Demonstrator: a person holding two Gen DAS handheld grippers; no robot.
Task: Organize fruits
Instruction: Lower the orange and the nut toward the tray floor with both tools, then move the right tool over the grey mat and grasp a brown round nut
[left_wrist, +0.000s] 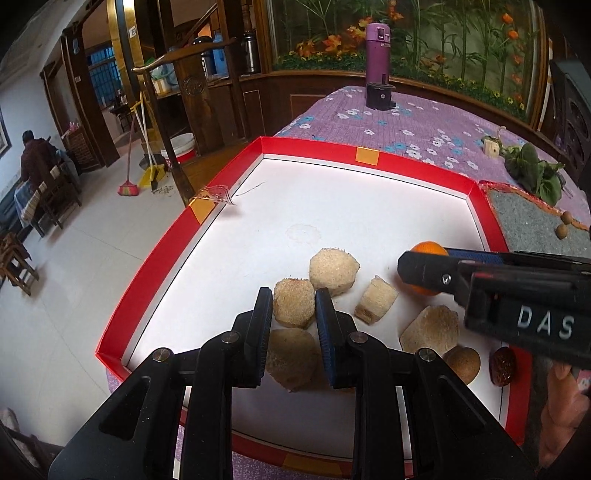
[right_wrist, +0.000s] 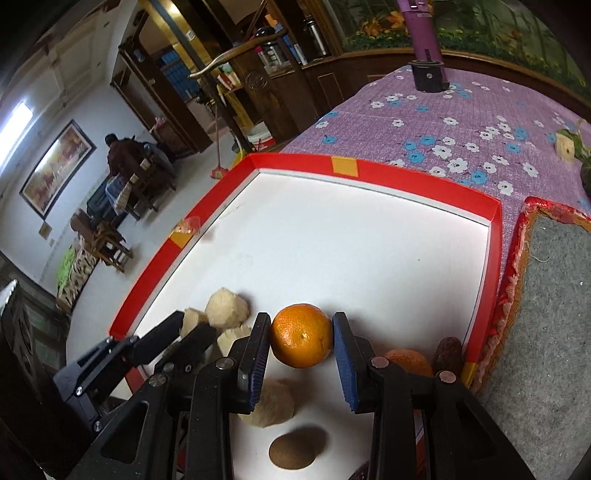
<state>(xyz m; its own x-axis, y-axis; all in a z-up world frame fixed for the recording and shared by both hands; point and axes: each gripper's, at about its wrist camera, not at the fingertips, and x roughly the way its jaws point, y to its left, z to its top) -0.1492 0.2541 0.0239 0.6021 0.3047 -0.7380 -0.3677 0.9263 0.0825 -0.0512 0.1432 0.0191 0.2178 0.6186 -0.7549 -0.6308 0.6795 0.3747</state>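
A white tray with a red rim (left_wrist: 369, 157) sits on a purple flowered tablecloth (left_wrist: 406, 122) in a wood-panelled room.
The round orange (right_wrist: 301, 336), stem dimple facing the camera and with no clear long axis, lies at the tray's near right, pinched between the right gripper (right_wrist: 301, 350). The left gripper (left_wrist: 293, 332) stands narrow around a pale peeled chunk (left_wrist: 293, 302); contact there is unclear. A second orange (right_wrist: 408, 362) is half hidden.
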